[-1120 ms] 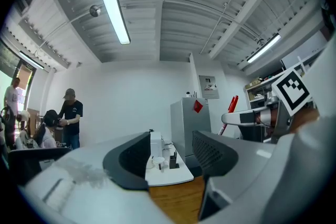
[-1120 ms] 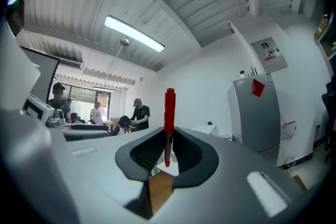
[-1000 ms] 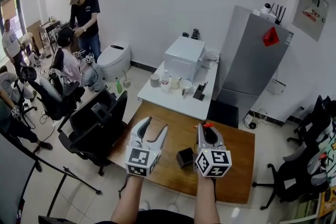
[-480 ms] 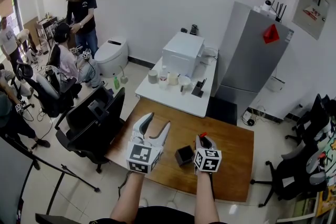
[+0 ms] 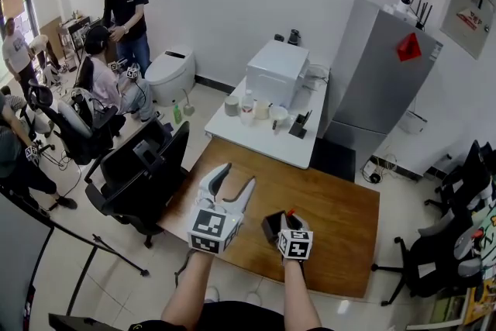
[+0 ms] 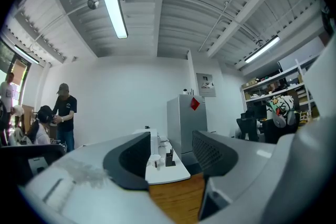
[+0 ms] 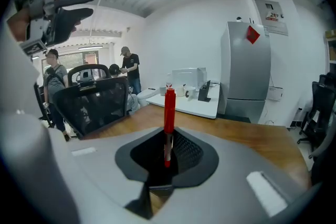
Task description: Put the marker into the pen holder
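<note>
Two grippers we held over open wooden table (image 5: 341,217), left gripper (image 5: 236,176) spread, right gripper (image 5: 289,218) pinching red marker (image 7: 169,107) near boxy pen holder (image 5: 270,225).

Left gripper (image 6: 173,157) – jaws wide apart – white table (image 6: 169,172) and grey fridge (image 6: 181,123) beyond

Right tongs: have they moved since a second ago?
Yes. The right tongs, shut on the red marker, have dropped toward the wooden table, now just right of the black pen holder.
</note>
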The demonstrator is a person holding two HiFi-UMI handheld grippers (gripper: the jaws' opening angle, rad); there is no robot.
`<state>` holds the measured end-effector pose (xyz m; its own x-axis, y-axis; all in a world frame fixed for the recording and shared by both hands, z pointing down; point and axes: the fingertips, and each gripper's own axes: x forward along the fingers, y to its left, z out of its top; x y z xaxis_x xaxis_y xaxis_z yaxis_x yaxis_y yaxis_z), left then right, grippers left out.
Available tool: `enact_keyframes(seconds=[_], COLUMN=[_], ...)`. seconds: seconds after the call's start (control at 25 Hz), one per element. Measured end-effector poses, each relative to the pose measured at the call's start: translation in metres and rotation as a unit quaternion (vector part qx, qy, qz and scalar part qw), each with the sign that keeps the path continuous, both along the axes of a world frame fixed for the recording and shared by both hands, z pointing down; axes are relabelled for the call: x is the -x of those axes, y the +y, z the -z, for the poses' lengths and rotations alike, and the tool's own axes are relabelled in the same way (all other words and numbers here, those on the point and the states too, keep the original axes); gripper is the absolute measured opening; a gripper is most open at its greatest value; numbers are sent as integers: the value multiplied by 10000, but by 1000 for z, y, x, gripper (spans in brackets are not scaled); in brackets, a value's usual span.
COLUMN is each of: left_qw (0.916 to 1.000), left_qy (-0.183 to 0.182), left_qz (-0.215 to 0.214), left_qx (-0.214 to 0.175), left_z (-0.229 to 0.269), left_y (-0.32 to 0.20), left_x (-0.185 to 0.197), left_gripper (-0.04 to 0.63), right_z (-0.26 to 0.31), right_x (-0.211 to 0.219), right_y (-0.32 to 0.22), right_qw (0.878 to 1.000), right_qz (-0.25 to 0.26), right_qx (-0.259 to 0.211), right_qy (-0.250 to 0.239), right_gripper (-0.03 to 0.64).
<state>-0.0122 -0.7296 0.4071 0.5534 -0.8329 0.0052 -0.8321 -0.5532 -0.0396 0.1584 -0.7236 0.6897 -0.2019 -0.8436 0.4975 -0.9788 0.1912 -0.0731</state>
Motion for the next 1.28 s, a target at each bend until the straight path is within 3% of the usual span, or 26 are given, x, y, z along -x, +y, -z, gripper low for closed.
enact_keyframes(seconds=[0.16, 0.4, 0.64, 0.8, 0.92, 1.08, 1.28], left_qw=[10000, 9999, 9997, 9998, 9999, 9999, 9997], left_qy=[35, -33, 12, 20, 51, 68, 67], left_qz=[30, 138, 248, 214, 125, 65, 133], left_qx=[29, -64, -37, -36, -21, -56, -189], left_z=[1, 5, 5, 5, 5, 7, 16], left_y=[1, 5, 7, 9, 12, 14, 20], left_x=[6, 18, 33, 32, 27, 21, 22], left_gripper=[249, 249, 247, 245, 244, 244, 244], right_z=[-28, -79, -90, -83, -50, 45, 193], right_x=[7, 19, 12, 18, 28, 32, 10], right_y=[6, 27, 25, 22, 12, -15, -17], right_qw=[10000, 9977, 9959, 9969, 9988, 9972, 9785], right_qz=[47, 121, -35, 57, 268, 317, 57], right_qx=[69, 602, 837, 778, 411, -611, -2033], right_qy=[-37, 281, 341, 127, -33, -298, -346], right_gripper=[52, 52, 56, 155, 201, 204, 204])
